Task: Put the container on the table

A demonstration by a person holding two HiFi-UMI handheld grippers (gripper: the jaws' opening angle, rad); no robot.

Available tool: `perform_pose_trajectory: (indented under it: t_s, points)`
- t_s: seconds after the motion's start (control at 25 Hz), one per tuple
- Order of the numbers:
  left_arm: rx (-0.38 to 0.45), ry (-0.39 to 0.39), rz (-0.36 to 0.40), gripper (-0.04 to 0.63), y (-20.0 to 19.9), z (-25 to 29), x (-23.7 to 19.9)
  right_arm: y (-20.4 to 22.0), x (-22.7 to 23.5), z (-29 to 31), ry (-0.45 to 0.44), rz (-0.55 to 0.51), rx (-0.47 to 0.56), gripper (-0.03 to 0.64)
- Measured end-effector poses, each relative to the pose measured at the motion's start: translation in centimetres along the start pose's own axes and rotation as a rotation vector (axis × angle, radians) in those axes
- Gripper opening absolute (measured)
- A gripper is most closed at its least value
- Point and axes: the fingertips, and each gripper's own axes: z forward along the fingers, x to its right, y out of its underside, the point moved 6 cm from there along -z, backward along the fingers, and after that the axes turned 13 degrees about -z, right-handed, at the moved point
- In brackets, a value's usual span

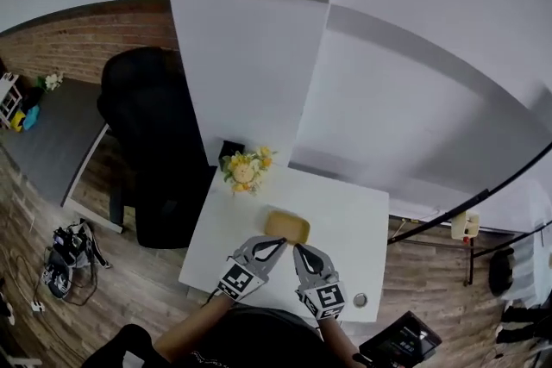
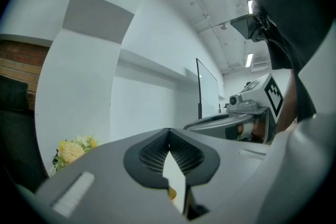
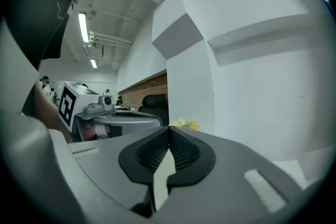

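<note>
The container point(image 1: 287, 227), a shallow yellow-tan dish, sits flat on the white surface point(image 1: 345, 220), about midway across it and set in from the near edge, so by the look of it the placing is as good as done. Just behind it, on the person's side, the left tongs point(image 1: 278, 244) and right tongs point(image 1: 297, 247) lie side by side with their tips aimed at the dish's near rim, close to it. Whether they touch it cannot be told from the head view. Both are clenched, pads pressed together with nothing between them, as each gripper view shows. A sliver of yellow under the left tips is probably the dish. What remains, I judge, is to back away cleanly: draw both tongs straight toward the body and slightly up, keeping them off the rim so the light dish is not pushed along the smooth top. If the dish needs shifting, the tongs would have to open first and take the rim from both sides. A bunch of flowers point(image 1: 246, 170) stands at the far corner, well beyond the dish, with a dark chair point(image 1: 151, 142) to the left, off the surface. A small round fitting point(image 1: 360, 300) sits near the right front corner.
</note>
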Motion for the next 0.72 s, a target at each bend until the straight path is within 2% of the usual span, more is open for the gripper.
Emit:
perform_pose_trajectory:
  t_s: [0.28,0.72]
  points:
    - [0.014,-0.001,0.004,0.003,-0.3,-1.0,0.2,0.7,-0.9,0.1,0.016,-0.007,0.024,0.014]
    - [0.013,-0.005,-0.004,0.002,0.2,-1.1,-0.3,0.0,-0.9,0.1,0.022,-0.026,0.002,0.014]
